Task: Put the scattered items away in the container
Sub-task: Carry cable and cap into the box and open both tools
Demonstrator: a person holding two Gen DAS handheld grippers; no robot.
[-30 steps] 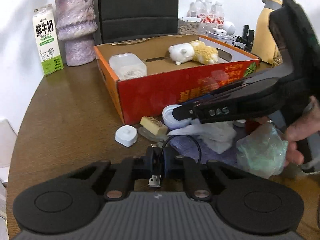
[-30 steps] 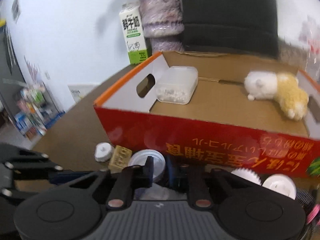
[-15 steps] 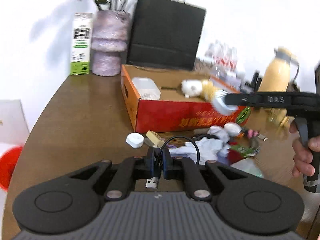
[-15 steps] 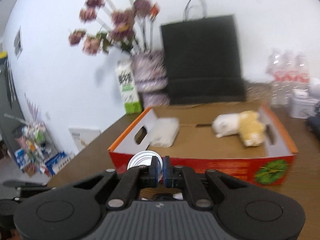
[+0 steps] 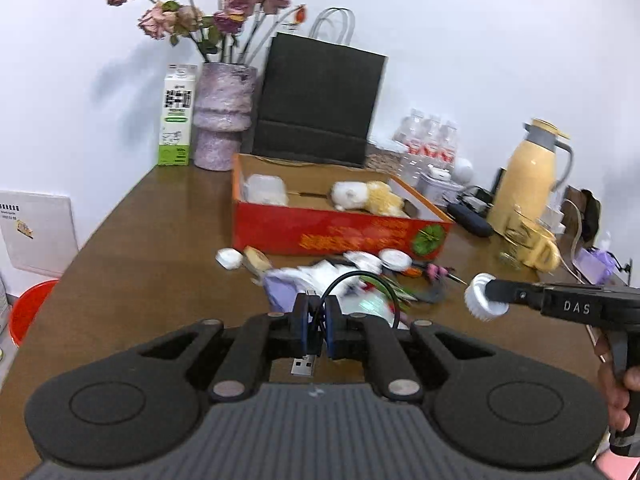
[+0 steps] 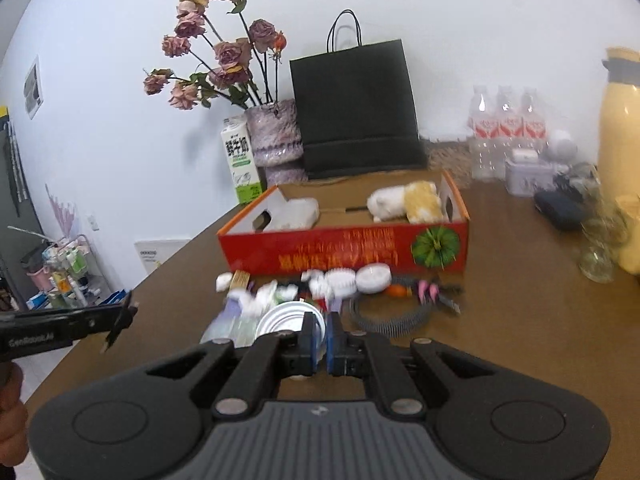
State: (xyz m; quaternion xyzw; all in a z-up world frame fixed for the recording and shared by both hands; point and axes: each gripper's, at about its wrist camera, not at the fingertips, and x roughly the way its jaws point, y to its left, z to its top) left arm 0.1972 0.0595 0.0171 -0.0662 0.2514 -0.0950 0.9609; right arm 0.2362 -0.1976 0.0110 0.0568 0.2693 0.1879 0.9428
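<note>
1. Left wrist view: the left gripper is clenched on a black USB cable, whose loop arcs up ahead of the fingers while the metal plug hangs below them. Off to the right, the right gripper is held above the surface, pinching a white ridged lid. Beyond lies the scattered pile of wrappers and small caps, just in front of the red cardboard box, which holds a plastic tub and a plush toy.

2. Right wrist view: the right gripper is closed on the rim of the white lid, held up short of the box. The pile is blurred. At far left the left gripper shows, with the cable's plug dangling below its tip.
</note>
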